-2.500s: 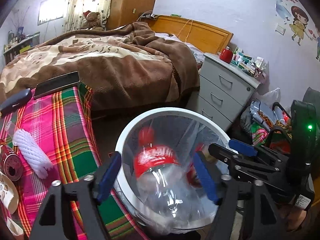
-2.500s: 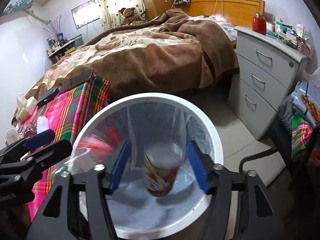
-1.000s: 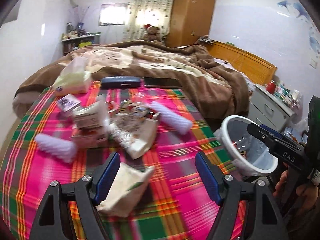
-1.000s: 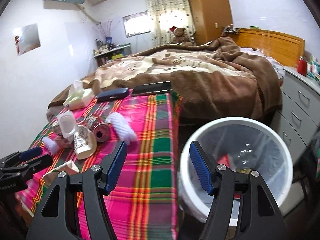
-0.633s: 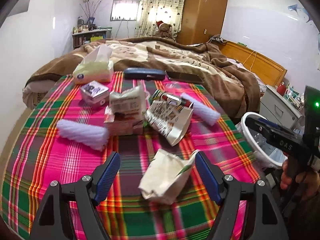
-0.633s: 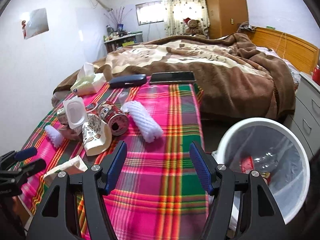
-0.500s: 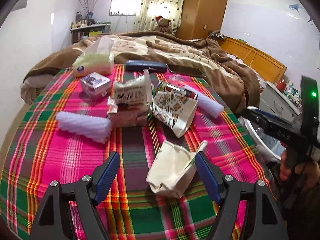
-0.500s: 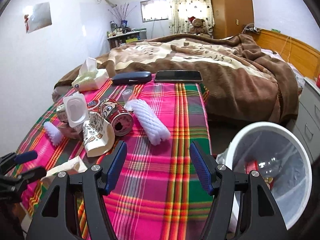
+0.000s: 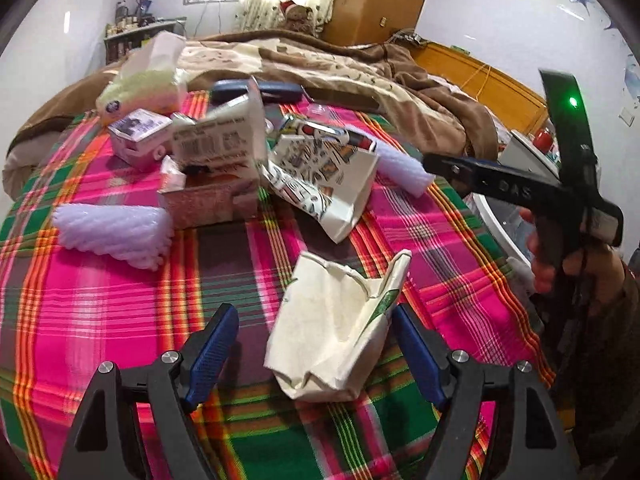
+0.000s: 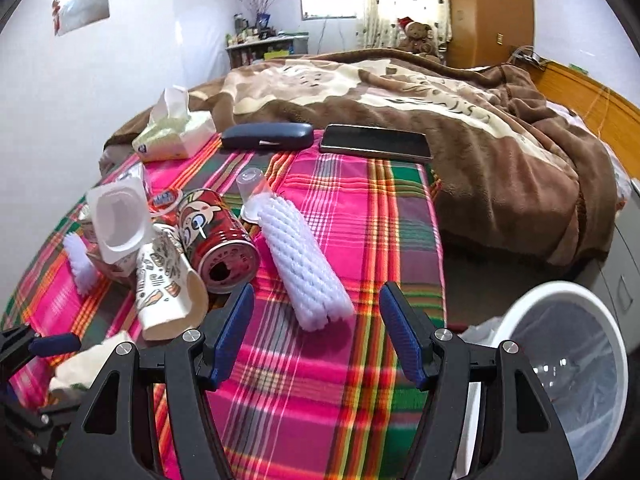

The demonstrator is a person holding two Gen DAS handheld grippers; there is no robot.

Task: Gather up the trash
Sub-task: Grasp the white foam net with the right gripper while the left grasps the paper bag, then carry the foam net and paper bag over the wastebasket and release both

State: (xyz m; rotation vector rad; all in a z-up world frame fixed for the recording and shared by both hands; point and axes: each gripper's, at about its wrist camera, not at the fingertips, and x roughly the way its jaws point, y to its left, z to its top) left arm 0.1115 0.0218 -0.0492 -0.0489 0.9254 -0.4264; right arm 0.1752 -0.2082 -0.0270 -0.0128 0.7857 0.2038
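A bedroom: a desk under a pink-and-green plaid cloth [image 10: 340,380] stands against a bed with a brown blanket [image 10: 460,120]. Trash litters the cloth. The left gripper [image 9: 314,344] hangs low over a crumpled cream paper bag [image 9: 340,328]; its jaws stand open and have just widened a little, with the bag between the blue pads but not pressed by them. Beyond the bag lie a printed paper cup [image 9: 324,184] on its side, a torn carton [image 9: 218,148], a small box [image 9: 138,136] and two white foam nets [image 9: 112,230], one at the left and one at the right. The right gripper [image 10: 316,336] is open and empty above the cloth, just short of a foam net [image 10: 300,264]; a red can [image 10: 218,236] lies on its side beside that net. A white bin [image 10: 568,380] with a clear liner stands off the desk's right edge. At the far edge sit a tissue pack [image 10: 172,132], a dark case [image 10: 266,136] and a phone [image 10: 376,142].
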